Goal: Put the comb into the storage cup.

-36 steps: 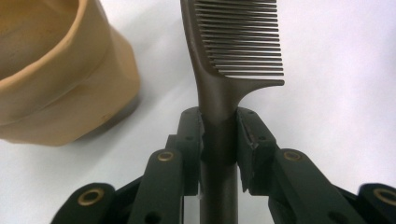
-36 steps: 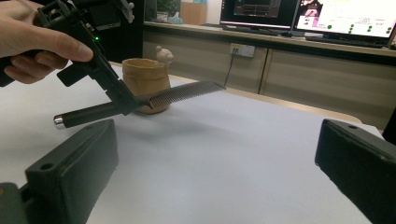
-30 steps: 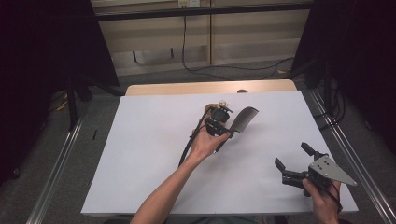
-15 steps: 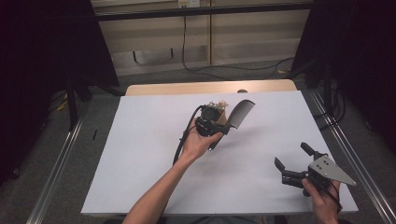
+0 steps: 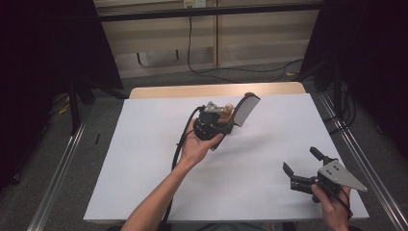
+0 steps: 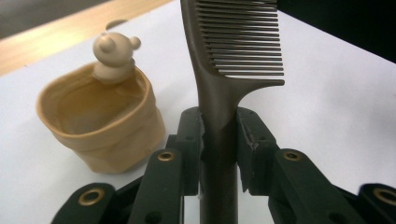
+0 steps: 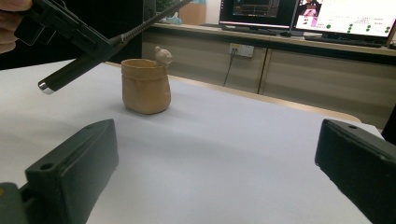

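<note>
My left gripper (image 5: 225, 126) is shut on the handle of a dark comb (image 5: 246, 108), held above the middle of the white table. In the left gripper view the pads (image 6: 190, 135) clamp the comb (image 6: 233, 42) just below its teeth. A tan pot (image 6: 100, 121) with a small bear on its rim sits beside it, apart from the comb. The right gripper view shows the pot (image 7: 145, 86) standing upright under the tilted comb handle (image 7: 81, 67). My right gripper (image 5: 300, 160) is open and empty at the front right, pointing toward the pot.
The white sheet (image 5: 139, 163) covers the table, with a wooden strip (image 5: 192, 90) at its far edge. Metal rails (image 5: 57, 168) run along both sides. The left gripper's cable (image 5: 179, 149) trails along the forearm. Monitors (image 7: 299, 16) stand beyond the table.
My left hand has carried the comb a little left and upward, so the comb's head now sits closer to the pot. The right gripper has stayed still.
</note>
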Action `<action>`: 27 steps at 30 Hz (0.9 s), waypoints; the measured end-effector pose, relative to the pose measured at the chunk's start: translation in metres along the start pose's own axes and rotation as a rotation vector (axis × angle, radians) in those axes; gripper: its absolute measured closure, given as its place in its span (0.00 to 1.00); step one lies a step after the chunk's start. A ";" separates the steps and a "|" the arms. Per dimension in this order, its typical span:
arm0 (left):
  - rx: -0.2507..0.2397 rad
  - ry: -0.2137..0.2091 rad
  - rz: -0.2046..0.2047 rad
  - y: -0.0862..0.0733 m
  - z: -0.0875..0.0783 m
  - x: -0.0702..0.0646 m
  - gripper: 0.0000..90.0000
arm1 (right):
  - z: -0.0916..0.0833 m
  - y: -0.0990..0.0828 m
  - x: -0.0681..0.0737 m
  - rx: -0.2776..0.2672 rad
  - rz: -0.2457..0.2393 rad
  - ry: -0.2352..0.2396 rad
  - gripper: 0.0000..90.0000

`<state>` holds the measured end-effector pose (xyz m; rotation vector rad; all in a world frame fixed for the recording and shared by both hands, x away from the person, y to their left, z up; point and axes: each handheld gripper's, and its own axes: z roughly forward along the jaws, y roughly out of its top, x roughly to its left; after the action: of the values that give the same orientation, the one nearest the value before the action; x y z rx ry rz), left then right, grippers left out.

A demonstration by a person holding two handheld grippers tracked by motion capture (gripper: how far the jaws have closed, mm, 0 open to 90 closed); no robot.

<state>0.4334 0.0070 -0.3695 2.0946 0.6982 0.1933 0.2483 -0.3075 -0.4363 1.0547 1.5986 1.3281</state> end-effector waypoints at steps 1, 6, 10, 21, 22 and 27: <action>-0.014 -0.006 0.004 0.000 -0.002 0.000 0.81 | 0.000 0.000 0.000 -0.001 0.001 0.000 0.00; -0.063 0.007 0.023 -0.001 -0.010 0.000 0.81 | 0.000 0.000 0.000 0.000 0.001 -0.001 0.00; -0.099 0.014 0.026 0.000 -0.015 0.001 0.81 | 0.000 0.000 0.000 0.001 0.002 0.003 0.00; -0.195 0.045 0.019 -0.006 -0.027 0.003 0.81 | 0.001 0.000 0.000 -0.001 0.001 0.001 0.00; -0.196 0.045 0.018 -0.006 -0.028 0.004 0.81 | 0.001 0.000 0.000 -0.001 0.002 -0.001 0.00; -0.245 0.025 0.028 -0.008 -0.030 0.009 0.81 | 0.001 0.000 0.000 0.000 0.000 0.000 0.00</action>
<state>0.4264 0.0369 -0.3590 1.8711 0.6275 0.3058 0.2488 -0.3072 -0.4365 1.0550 1.5986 1.3279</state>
